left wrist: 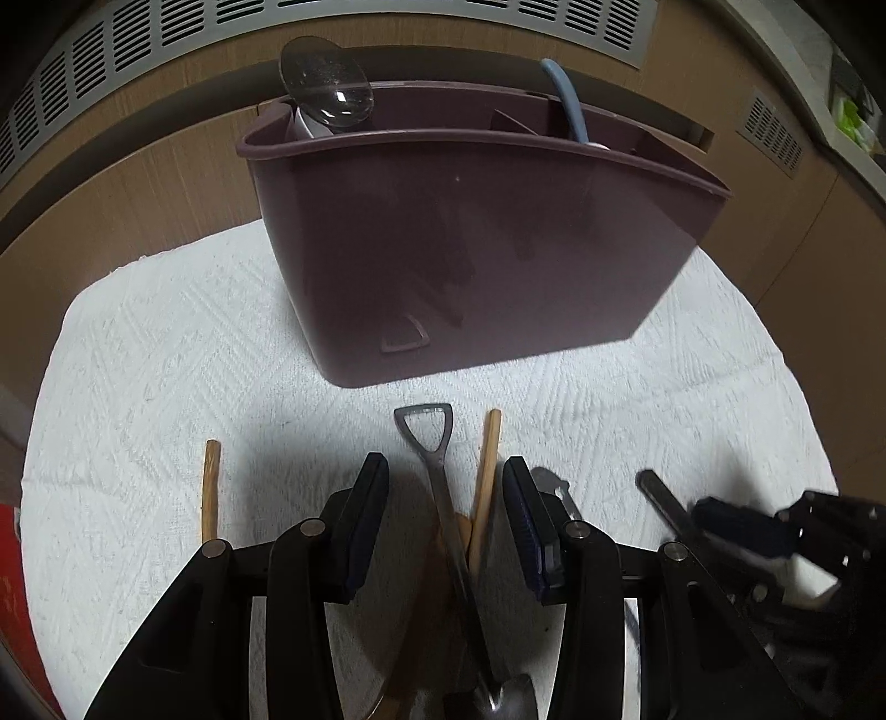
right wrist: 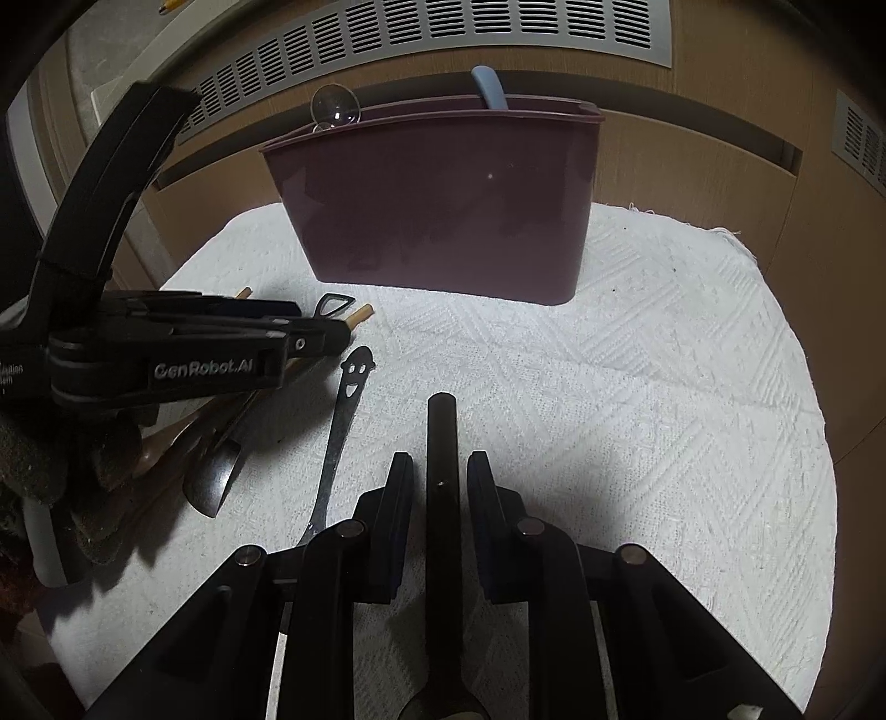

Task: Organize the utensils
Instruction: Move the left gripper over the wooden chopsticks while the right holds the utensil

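Observation:
A maroon utensil caddy (left wrist: pixel 476 260) (right wrist: pixel 437 205) stands on a white towel (left wrist: pixel 166 387) (right wrist: pixel 664 360). It holds a clear ladle (left wrist: pixel 326 88) and a blue handle (left wrist: pixel 565 99). My left gripper (left wrist: pixel 443 498) is open, its jaws on either side of a metal shovel-handled spoon (left wrist: pixel 437 476) and a wooden chopstick (left wrist: pixel 487 476). It shows at the left of the right wrist view (right wrist: pixel 310 332). My right gripper (right wrist: pixel 440 493) is open around a black-handled utensil (right wrist: pixel 442 498), pads close to the handle but apart from it. It shows at the right edge of the left wrist view (left wrist: pixel 736 526).
Another wooden stick (left wrist: pixel 210 487) lies to the left. A smiley-handled metal utensil (right wrist: pixel 343 432) lies between the grippers, with spoons (right wrist: pixel 213 476) beside it. A wooden cabinet with a vent grille (right wrist: pixel 443 39) stands behind the caddy.

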A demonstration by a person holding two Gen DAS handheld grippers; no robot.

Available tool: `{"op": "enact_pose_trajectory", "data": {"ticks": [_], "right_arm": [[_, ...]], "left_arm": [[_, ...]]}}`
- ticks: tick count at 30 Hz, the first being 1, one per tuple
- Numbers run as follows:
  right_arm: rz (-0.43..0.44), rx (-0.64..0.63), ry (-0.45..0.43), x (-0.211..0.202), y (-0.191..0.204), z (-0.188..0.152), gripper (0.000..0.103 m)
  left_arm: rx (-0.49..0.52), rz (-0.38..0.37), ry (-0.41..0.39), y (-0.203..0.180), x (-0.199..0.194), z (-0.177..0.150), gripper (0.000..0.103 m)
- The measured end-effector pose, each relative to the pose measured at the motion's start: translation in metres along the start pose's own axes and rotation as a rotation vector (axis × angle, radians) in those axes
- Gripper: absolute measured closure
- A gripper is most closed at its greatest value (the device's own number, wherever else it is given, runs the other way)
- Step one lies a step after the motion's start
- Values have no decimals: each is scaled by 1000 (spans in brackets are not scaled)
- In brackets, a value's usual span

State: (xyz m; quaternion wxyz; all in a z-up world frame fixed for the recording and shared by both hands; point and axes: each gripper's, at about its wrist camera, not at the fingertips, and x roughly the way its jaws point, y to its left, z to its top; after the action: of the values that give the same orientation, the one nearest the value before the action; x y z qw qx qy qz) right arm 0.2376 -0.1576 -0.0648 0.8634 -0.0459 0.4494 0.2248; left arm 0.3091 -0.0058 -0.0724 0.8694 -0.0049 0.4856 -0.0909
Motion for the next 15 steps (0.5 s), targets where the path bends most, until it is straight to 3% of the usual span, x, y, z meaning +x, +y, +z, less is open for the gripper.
{"op": "enact_pose_trajectory", "data": {"ticks": [6, 11, 15], "right_arm": [[22, 23, -1, -1, -5, 0, 87], [-1, 3, -2, 2, 1, 0, 87], [-8, -11, -2, 3, 4, 2, 85]], "left_arm": [[110, -18, 3, 6, -20, -33, 59], [63, -26, 18, 25, -32, -46, 59], [-13, -78, 32, 35, -33, -42, 61]]}}
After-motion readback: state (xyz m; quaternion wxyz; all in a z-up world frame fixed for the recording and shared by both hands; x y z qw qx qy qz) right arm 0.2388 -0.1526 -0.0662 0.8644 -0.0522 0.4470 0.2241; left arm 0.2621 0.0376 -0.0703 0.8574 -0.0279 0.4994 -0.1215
